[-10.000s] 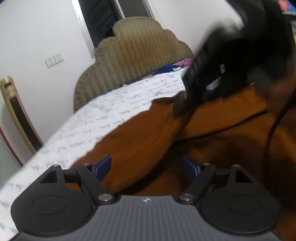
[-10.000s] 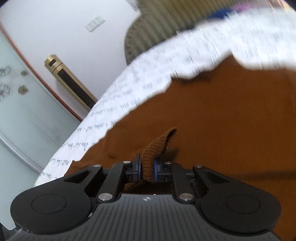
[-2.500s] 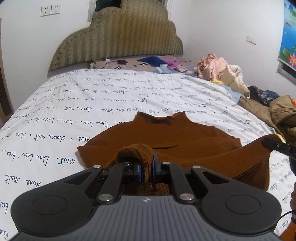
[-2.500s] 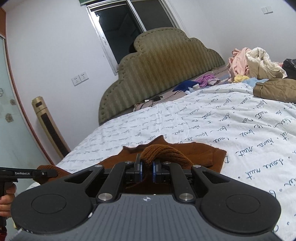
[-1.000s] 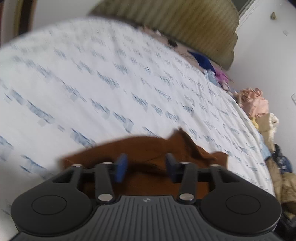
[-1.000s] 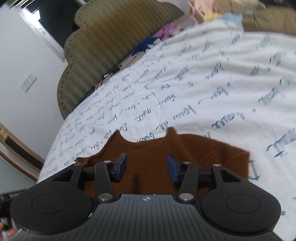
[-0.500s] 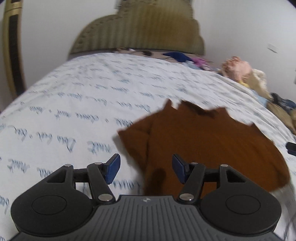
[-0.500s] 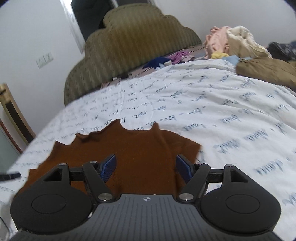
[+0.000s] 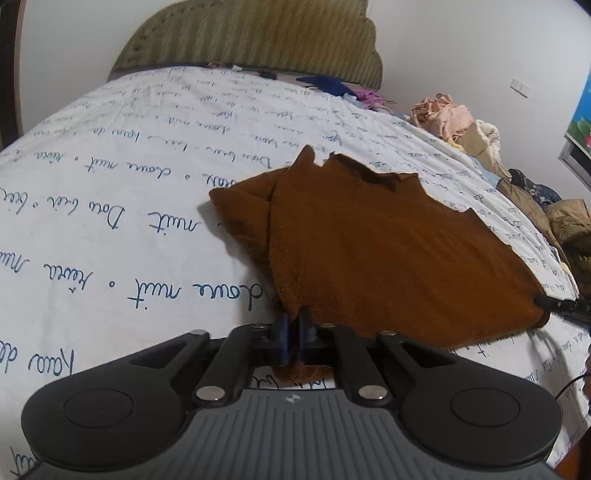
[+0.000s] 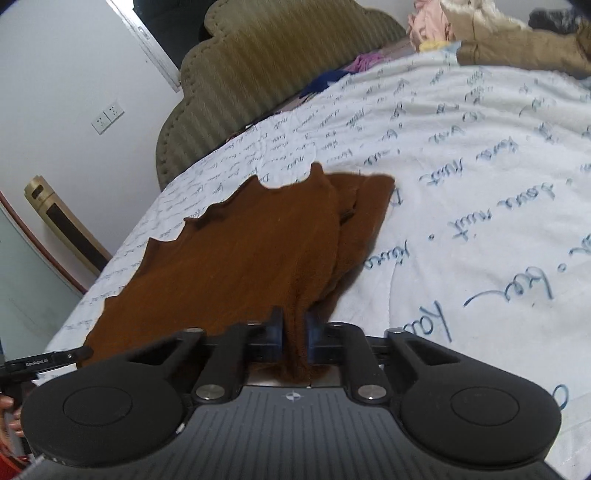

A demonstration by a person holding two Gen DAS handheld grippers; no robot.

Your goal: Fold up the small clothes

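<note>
A brown knit sweater (image 9: 373, 251) lies flat on the white bedsheet (image 9: 110, 192) with blue script. My left gripper (image 9: 291, 334) is shut on the sweater's near left corner. In the right wrist view the same sweater (image 10: 240, 258) spreads to the left, with a folded sleeve along its right edge. My right gripper (image 10: 294, 338) is shut on the sweater's near right corner. The right gripper's tip (image 9: 557, 304) shows at the sweater's far corner in the left wrist view, and the left gripper's tip (image 10: 48, 363) shows at the left edge of the right wrist view.
A padded olive headboard (image 9: 258, 40) stands at the far end of the bed. A pile of loose clothes (image 9: 465, 125) lies along the bed's right side, also in the right wrist view (image 10: 498, 33). A gold tower fan (image 10: 62, 225) stands by the wall.
Half a second ago both grippers were open over the sweater. Now both have come down to its near edge and shut on its two near corners.
</note>
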